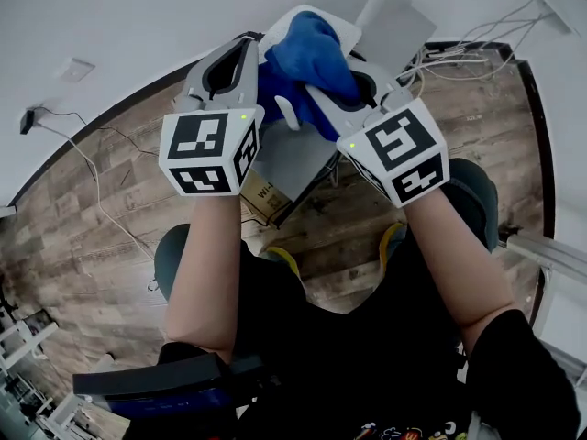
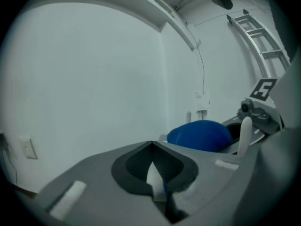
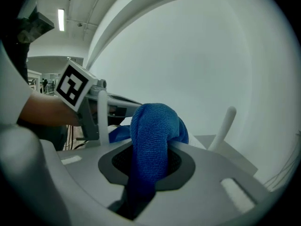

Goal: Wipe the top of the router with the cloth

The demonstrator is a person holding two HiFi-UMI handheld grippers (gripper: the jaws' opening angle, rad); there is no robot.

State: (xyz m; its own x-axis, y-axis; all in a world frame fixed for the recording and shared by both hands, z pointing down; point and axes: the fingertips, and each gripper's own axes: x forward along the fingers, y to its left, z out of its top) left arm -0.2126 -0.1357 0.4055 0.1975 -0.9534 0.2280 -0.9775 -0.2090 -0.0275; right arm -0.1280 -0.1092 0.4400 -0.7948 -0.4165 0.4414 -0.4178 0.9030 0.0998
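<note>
Right tool [image 3: 150, 155] is clenched on the bunched blue cloth [image 3: 154, 124], likely to press it flat; left tool [image 2: 151, 146], tips together, hovers just beside; beyond, the cloth covers the white router [image 1: 342, 28] top

The right tool [image 3: 148, 167] has its jaws closed on the blue cloth [image 3: 154, 128], which bulges up in a thick fold at the centre and trails down between the pads toward 6 o'clock. At 10 o'clock the left tool [image 3: 115, 106] reaches in, its marker cube [image 3: 74, 85] facing the camera, with a bare forearm [image 3: 44, 111] behind it. A white antenna [image 3: 223, 128] leans at 3 o'clock and another [image 3: 101, 119] stands upright at 9 o'clock. A ceiling light [image 3: 61, 20] glows at 11 o'clock.
</note>
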